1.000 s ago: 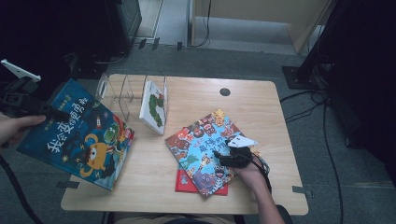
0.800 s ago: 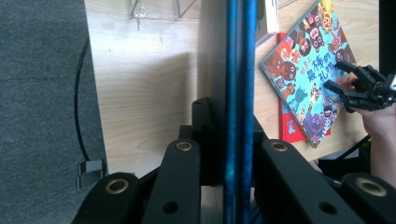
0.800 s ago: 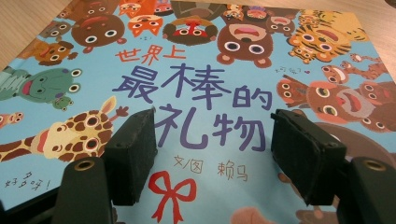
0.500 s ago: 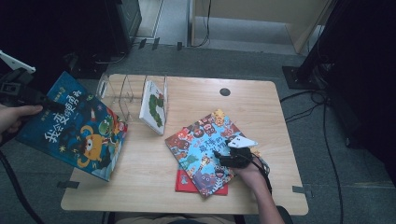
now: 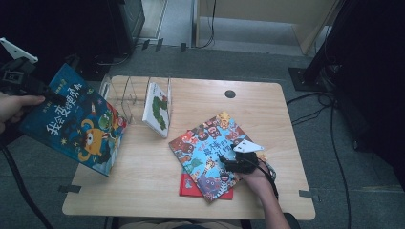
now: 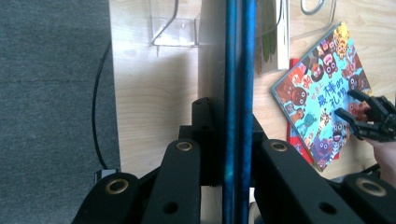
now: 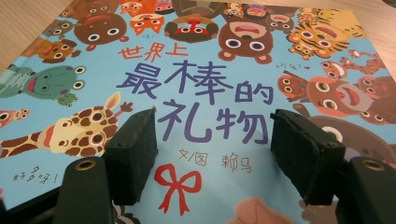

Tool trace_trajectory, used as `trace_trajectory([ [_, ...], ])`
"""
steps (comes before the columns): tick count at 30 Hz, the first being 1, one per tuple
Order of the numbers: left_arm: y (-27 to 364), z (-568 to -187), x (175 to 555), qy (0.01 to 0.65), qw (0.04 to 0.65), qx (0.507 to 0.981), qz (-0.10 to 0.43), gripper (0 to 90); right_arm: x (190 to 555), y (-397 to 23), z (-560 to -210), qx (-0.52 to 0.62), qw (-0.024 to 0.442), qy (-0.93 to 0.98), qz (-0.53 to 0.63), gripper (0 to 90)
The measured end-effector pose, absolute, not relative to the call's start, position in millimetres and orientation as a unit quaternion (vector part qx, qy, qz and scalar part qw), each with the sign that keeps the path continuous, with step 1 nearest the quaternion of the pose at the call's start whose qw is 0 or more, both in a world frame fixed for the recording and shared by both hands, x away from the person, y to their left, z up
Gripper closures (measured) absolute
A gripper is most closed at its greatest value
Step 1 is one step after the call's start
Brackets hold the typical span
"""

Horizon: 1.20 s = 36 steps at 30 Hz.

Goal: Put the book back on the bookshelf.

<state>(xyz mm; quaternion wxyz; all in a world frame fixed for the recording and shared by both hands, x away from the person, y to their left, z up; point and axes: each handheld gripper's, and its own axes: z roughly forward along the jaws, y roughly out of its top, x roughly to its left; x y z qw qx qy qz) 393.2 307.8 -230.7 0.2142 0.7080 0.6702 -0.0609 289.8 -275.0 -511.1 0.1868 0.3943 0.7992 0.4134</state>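
A blue picture book [image 5: 76, 121] hangs tilted over the table's left edge, with my left gripper [image 5: 51, 94] shut on its upper corner. In the left gripper view that book [image 6: 238, 70] runs edge-on between the closed jaws of the left gripper [image 6: 231, 121]. A colourful animal book [image 5: 205, 148] lies flat at the table's front right on top of a red book [image 5: 191, 188]. My right gripper [image 5: 234, 164] rests over its right part, open. In the right gripper view its jaws stand wide apart at the right gripper [image 7: 212, 140], above the animal book's cover [image 7: 196, 60].
A clear wire-and-acrylic rack [image 5: 126, 95] stands at the back left of the wooden table [image 5: 200, 105], with a white and green book [image 5: 157, 109] upright in it. A round hole [image 5: 229, 94] sits near the back edge. Cables lie on the grey floor to the right.
The left hand has carried the blue book a little up and to the left, off the table's edge. The right gripper has stayed on the animal book.
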Motion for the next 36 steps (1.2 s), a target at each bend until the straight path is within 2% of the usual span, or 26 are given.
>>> trace_trajectory([
  [18, 307, -229, 424, 0.682, 0.223, 0.696, -0.039, 83.4, 289, -274, -512, 0.394, 0.188, 0.797, 0.419, 32.5],
  [36, 307, -245, 469, 0.686, 0.232, 0.687, -0.058, 83.5, 286, -271, -512, 0.395, 0.190, 0.796, 0.418, 38.1],
])
